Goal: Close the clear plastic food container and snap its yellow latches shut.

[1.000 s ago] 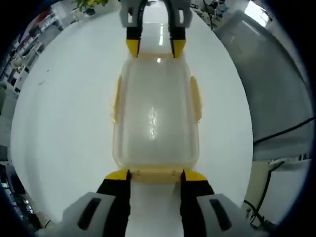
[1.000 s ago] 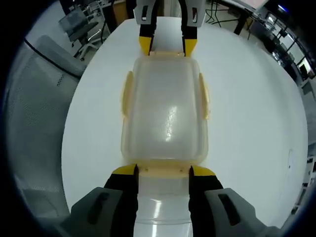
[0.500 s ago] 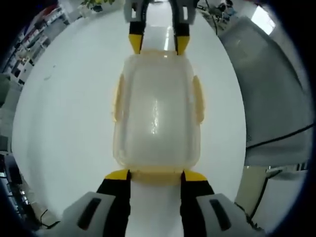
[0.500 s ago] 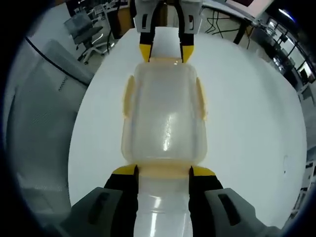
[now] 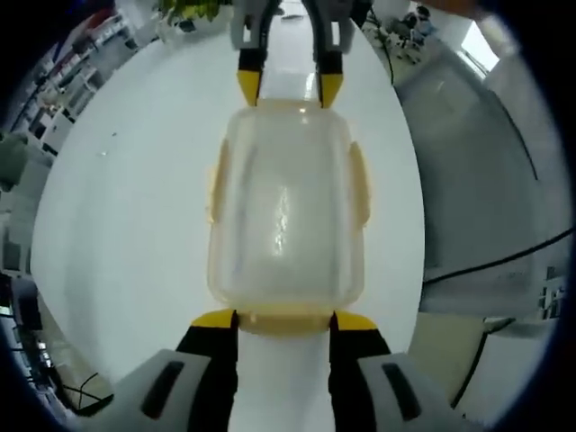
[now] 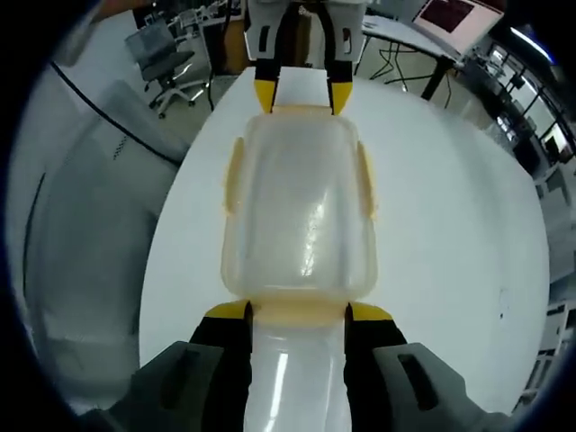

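Observation:
The clear plastic food container (image 5: 286,207) with its lid on lies lengthwise between my two grippers, above the white table (image 5: 126,180). My left gripper (image 5: 283,319) grips its near end, jaws on either side of the yellow end latch (image 5: 284,322). My right gripper (image 5: 281,87) holds the far end the same way. In the right gripper view the container (image 6: 300,216) runs from my right gripper (image 6: 299,312) up to the left gripper (image 6: 300,94). Yellow side latches (image 5: 360,184) (image 6: 232,175) lie along the long sides.
A grey mesh chair (image 5: 477,153) (image 6: 81,225) stands beside the round table (image 6: 450,225). Desks with a monitor (image 6: 450,13) and office chairs (image 6: 162,54) stand beyond the table's far edge.
The container keeps its place between both grippers, while the table below looks smaller and more of the room shows around it: both views have risen with the container.

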A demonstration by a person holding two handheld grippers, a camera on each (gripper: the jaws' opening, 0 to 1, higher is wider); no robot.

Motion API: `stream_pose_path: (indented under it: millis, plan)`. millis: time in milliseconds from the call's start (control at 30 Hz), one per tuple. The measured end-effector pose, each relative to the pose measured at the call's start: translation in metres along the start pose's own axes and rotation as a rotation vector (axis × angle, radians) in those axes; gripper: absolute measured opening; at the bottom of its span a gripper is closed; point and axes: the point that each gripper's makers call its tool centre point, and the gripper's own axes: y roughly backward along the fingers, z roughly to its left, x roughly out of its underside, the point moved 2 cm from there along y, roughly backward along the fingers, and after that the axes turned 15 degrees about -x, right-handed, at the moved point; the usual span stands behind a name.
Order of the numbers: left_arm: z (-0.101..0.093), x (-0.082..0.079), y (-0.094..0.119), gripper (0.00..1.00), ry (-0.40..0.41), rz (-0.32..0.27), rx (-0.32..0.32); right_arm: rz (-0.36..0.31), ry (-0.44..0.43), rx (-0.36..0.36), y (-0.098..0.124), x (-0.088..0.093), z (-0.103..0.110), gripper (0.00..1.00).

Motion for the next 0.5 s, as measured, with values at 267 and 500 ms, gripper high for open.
stream_pose_path:
  millis: [267,500]
  plan:
    - [0.001,-0.015,0.007,0.34,-0.001,-0.003,-0.007,-0.005,0.008,0.005,0.014,0.009,0.006,0.36]
    - [0.0,-0.045,0.004,0.34,0.002,-0.021,-0.001,0.022,0.0,0.024,0.029,0.034,0.012,0.36]
